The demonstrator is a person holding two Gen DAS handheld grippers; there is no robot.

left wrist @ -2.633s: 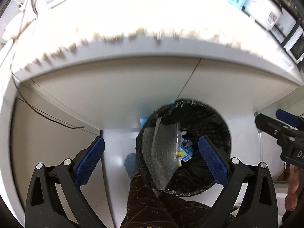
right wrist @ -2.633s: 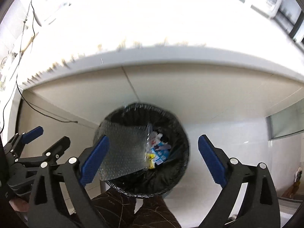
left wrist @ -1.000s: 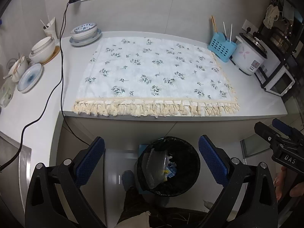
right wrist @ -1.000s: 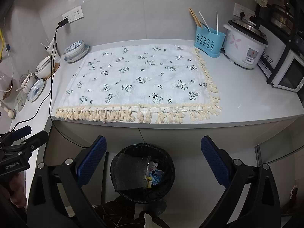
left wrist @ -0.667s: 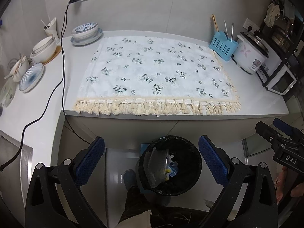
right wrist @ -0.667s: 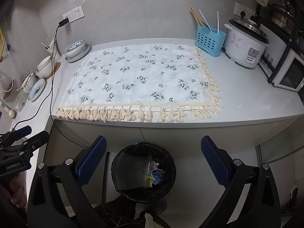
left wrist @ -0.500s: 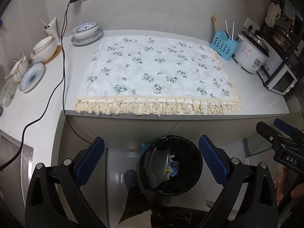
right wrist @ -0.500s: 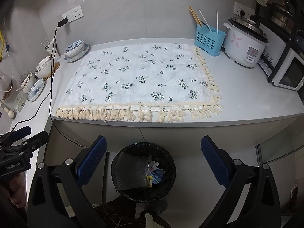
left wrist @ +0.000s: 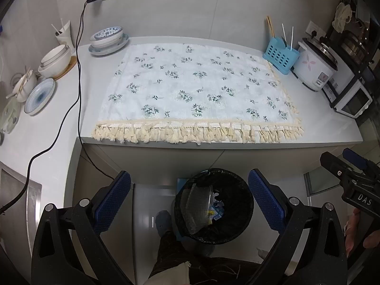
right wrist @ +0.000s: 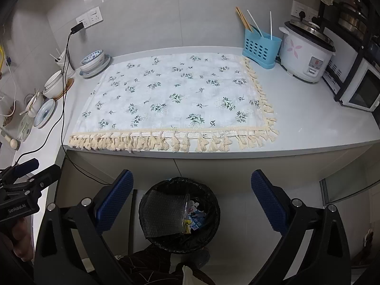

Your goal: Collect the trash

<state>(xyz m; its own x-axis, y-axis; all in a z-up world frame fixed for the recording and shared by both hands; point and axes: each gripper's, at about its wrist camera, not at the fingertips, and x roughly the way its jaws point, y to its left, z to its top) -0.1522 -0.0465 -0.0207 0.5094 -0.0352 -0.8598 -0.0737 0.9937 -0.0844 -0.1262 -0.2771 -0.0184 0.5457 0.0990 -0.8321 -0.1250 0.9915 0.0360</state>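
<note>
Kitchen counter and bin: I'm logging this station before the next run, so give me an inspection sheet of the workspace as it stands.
Surface: grey counter with a floral tasselled cloth spread flat; no trash seen on it.
Job's things: black-lined trash bin on the floor below the counter edge, holding bubble wrap and small wrappers.
Clutter: stacked bowls, plates, blue utensil caddy, rice cooker.
Grippers: left gripper open and empty; right gripper open and empty; both above the bin.
Cables: black cable runs from a wall plug across the counter.
Surroundings: tiled wall, microwave at right.
</note>
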